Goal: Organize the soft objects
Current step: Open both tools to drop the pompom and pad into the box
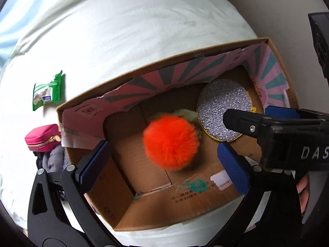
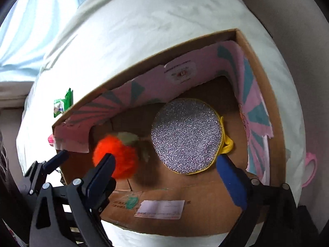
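Orange pompom (image 1: 171, 142) sits in the cardboard box (image 1: 273, 47) beside the glitter pad (image 2: 187, 136). Both grippers, left (image 1: 164, 164) and right (image 2: 166, 167), spread wide, holding nothing. It's fluffy and light, I'd pinch its middle.

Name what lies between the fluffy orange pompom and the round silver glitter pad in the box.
A pale greenish fluffy tuft sits between orange pompom and glitter pad, clearest in the right wrist view.

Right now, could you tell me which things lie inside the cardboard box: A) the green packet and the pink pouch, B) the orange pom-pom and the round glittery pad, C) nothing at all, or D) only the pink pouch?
B: the orange pom-pom and the round glittery pad lie on the floor of the cardboard box, while the green packet and pink pouch lie outside it on the white bedding.
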`<state>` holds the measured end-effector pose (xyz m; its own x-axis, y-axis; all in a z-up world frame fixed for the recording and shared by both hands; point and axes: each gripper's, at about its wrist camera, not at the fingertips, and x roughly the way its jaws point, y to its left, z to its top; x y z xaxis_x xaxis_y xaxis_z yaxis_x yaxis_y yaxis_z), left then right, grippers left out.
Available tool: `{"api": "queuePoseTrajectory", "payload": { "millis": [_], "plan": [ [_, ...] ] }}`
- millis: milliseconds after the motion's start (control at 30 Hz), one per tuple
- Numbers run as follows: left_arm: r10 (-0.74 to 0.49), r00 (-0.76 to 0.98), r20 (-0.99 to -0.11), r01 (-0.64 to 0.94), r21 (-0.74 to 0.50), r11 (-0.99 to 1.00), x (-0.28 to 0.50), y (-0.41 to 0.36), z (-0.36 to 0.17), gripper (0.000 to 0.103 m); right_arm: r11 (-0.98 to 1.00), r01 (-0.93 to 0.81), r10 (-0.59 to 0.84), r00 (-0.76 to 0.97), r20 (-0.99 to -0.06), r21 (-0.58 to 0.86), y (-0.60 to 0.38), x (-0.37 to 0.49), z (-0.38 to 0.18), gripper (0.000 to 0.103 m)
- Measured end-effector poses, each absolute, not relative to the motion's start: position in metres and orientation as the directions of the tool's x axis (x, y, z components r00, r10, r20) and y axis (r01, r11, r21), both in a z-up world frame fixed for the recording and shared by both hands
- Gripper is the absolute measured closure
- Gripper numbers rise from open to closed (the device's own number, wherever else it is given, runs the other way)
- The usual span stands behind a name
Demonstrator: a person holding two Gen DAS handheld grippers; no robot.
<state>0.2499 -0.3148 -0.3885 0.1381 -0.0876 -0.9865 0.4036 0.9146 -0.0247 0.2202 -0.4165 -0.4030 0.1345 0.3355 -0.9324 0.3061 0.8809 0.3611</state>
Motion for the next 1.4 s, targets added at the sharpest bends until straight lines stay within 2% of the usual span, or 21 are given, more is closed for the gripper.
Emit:
{"api": "queuePoseTrajectory", "payload": {
  "millis": [333, 667, 933, 1033, 1167, 1400],
  "plan": [
    [-0.131, 0.202, -0.971, 0.400, -0.040, 0.916, 0.230, -0.296, -0.328, 0.000, 0.882, 0.309, 0.317, 0.173, -0.933, 0.357, -0.421, 0.209, -0.354, 0.005],
    [-0.194, 0.365, -0.910, 0.299, -0.083, 0.951, 0.185, -0.220, -0.223, 0.000, 0.917, 0.209, 0.265, 0.319, -0.910, 0.340, -0.382, 0.180, -0.243, 0.005],
    [-0.192, 0.542, -0.818, 0.215, -0.086, 0.973, 0.122, -0.125, -0.135, 0.000, 0.972, 0.064, 0.170, 0.474, -0.864, 0.226, -0.317, 0.131, -0.155, 0.005],
    [-0.176, 0.587, -0.791, 0.172, -0.091, 0.981, 0.099, -0.083, -0.115, 0.000, 0.987, 0.017, 0.127, 0.548, -0.827, 0.162, -0.287, 0.103, -0.127, 0.005],
    [-0.154, 0.625, -0.766, 0.120, -0.100, 0.988, 0.069, -0.032, -0.101, 0.000, 0.986, -0.007, 0.135, 0.618, -0.774, 0.167, -0.254, 0.067, -0.105, 0.005],
    [-0.148, 0.667, -0.730, 0.103, -0.106, 0.989, 0.026, 0.044, -0.094, 0.000, 0.989, 0.005, 0.105, 0.675, -0.730, 0.146, -0.196, 0.020, -0.096, 0.005]
  ]
}}
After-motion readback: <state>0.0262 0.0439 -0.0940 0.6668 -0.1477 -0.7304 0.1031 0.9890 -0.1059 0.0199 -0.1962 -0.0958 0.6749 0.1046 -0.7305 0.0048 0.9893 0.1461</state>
